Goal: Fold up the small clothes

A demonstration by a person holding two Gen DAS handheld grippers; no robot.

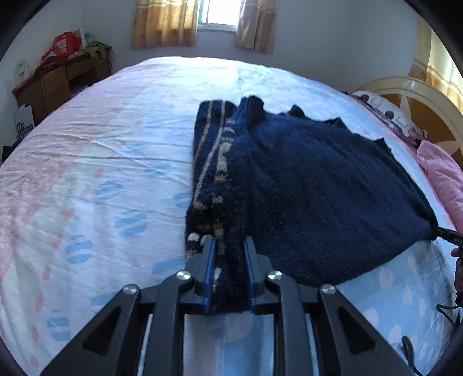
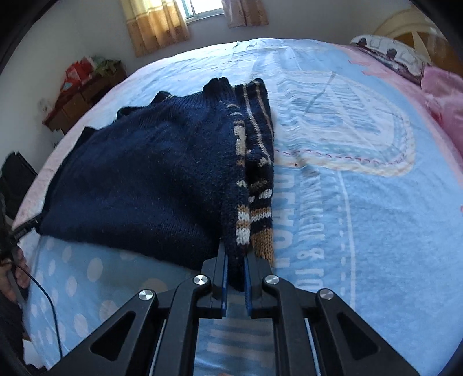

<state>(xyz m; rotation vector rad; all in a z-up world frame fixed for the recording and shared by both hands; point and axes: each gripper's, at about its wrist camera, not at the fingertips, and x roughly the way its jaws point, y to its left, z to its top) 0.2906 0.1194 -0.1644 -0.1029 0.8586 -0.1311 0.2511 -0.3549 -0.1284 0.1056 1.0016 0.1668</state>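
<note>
A bedroom with a curtained window [image 1: 215, 14] on the far wall and a wide bed [image 1: 101, 162] under a pale blue and pink printed sheet. On the bed, between the window and the cameras, lies a dark navy knitted sweater with tan and cream patterned bands [image 1: 303, 185], its near edge lifted and stretched between the two claws.

The sweater looks thick, soft and floppy, fairly light, with a fuzzy knit that should grip well and not slip. It will likely sag wherever it is unsupported, so corners and hem edges seem the best holds.

The left claw [image 1: 230, 272] is clenched on a bunched, patterned fold of the sweater, which runs away from it toward the window. The right claw [image 2: 235, 277] is likewise clamped on a patterned edge, the plain navy body spreading to its left. Both holds sit at the sweater's edge nearest the cameras.
</note>
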